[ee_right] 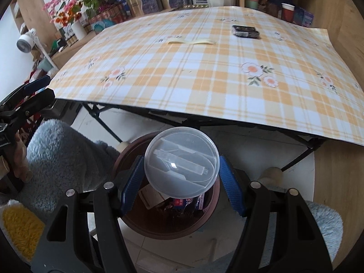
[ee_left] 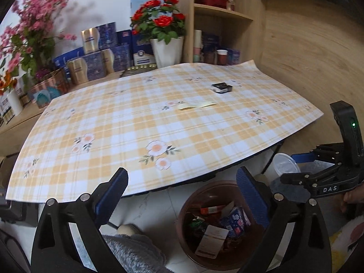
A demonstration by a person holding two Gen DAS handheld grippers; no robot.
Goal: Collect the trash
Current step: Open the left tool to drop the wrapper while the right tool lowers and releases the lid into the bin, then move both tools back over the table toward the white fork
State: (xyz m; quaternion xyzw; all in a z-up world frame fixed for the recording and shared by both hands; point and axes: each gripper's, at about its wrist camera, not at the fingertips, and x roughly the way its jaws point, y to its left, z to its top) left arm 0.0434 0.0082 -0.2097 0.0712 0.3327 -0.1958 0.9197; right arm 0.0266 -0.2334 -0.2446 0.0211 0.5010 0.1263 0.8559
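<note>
The right gripper (ee_right: 182, 182) is clamped on a round clear plastic lid (ee_right: 181, 162), held just above the brown round bin (ee_right: 127, 213) of wrappers. The lid looks light, thin, slippery and slightly flexible, so opposite rim edges seem the best hold. The left gripper (ee_left: 182, 195) stands wide apart and empty over the bin.

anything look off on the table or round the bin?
Nothing spilled or broken. Two bits remain on the tablecloth: a pale yellow strip and a black packet. The right gripper holds a clear lidded container above the bin.
</note>
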